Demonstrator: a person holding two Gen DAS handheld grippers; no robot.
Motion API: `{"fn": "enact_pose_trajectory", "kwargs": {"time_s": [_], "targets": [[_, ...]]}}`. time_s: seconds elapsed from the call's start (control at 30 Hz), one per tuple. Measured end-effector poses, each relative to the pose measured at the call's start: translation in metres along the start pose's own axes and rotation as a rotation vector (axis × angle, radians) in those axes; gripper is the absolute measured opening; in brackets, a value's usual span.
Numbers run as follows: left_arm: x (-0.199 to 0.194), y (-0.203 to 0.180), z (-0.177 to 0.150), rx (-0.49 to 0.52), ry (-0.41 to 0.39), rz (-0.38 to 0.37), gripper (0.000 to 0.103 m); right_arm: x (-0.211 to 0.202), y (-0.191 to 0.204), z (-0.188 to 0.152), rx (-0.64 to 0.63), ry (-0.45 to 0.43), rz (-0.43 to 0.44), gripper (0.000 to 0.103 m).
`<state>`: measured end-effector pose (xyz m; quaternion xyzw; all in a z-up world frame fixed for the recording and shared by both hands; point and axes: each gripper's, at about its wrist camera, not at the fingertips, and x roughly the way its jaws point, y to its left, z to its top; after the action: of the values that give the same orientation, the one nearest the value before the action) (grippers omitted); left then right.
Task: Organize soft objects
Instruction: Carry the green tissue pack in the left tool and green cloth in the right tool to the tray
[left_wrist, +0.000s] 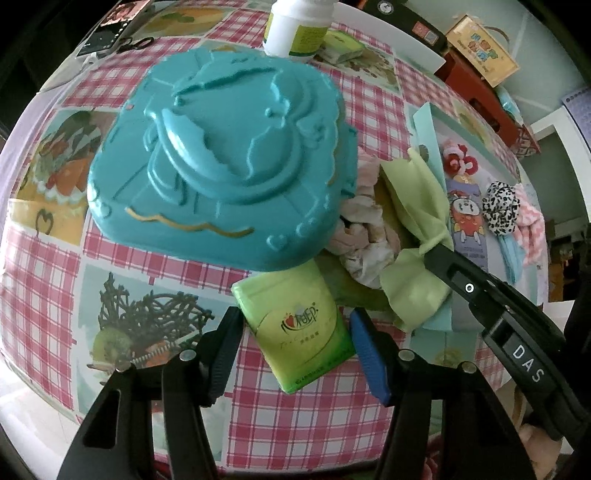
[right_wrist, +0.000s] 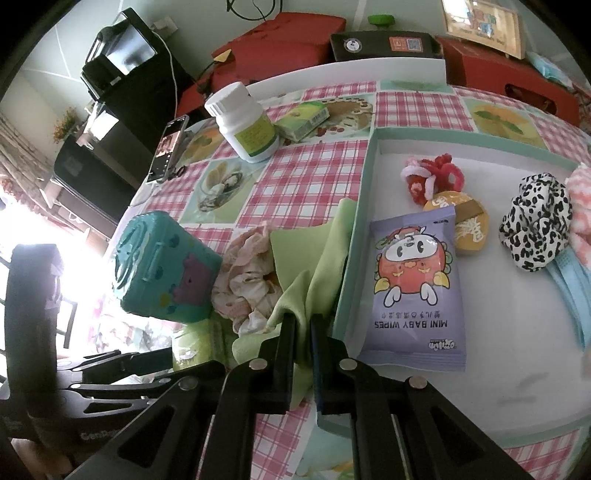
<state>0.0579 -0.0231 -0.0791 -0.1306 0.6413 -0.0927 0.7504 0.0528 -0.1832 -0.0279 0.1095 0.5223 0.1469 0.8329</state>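
Observation:
My right gripper (right_wrist: 303, 325) is shut on a light green cloth (right_wrist: 314, 254) beside the left wall of a shallow mint-edged tray (right_wrist: 360, 206); it also shows in the left wrist view (left_wrist: 430, 254), pinching the cloth (left_wrist: 413, 192). My left gripper (left_wrist: 295, 332) straddles a green tissue pack (left_wrist: 299, 328), jaws close on both sides. A crumpled pink-white scrunchie (right_wrist: 247, 280) lies between the cloth and a teal plastic case (right_wrist: 162, 266). The tray holds a baby wipes pack (right_wrist: 417, 284), a red-pink scrunchie (right_wrist: 432, 173), a leopard scrunchie (right_wrist: 535, 225) and blue masks (right_wrist: 569, 284).
A white pill bottle (right_wrist: 243, 122) and a small green box (right_wrist: 303, 120) stand further back on the checked tablecloth (right_wrist: 314, 173). A phone (right_wrist: 168, 147) lies at the left edge. Red boxes (right_wrist: 509, 81) and a black device (right_wrist: 384, 46) are behind the table.

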Motion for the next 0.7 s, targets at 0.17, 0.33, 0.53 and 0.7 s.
{"fn": "enact_pose_trajectory", "kwargs": {"time_s": [0.17, 0.33, 0.53, 0.7], "targets": [[-0.018, 0.001, 0.001, 0.004, -0.021, -0.026, 0.06, -0.009, 0.003, 0.002, 0.0, -0.038, 0.031, 0.008], [-0.034, -0.001, 0.001, 0.015, -0.042, -0.051, 0.059, -0.024, 0.009, 0.007, -0.003, -0.091, 0.068, 0.008], [-0.055, -0.001, 0.0, 0.03, -0.072, -0.076, 0.036, -0.046, 0.019, 0.012, -0.013, -0.15, 0.086, 0.008], [-0.056, 0.003, -0.002, 0.033, -0.067, -0.077, 0.036, -0.064, 0.025, 0.015, -0.026, -0.194, 0.091, 0.008]]}}
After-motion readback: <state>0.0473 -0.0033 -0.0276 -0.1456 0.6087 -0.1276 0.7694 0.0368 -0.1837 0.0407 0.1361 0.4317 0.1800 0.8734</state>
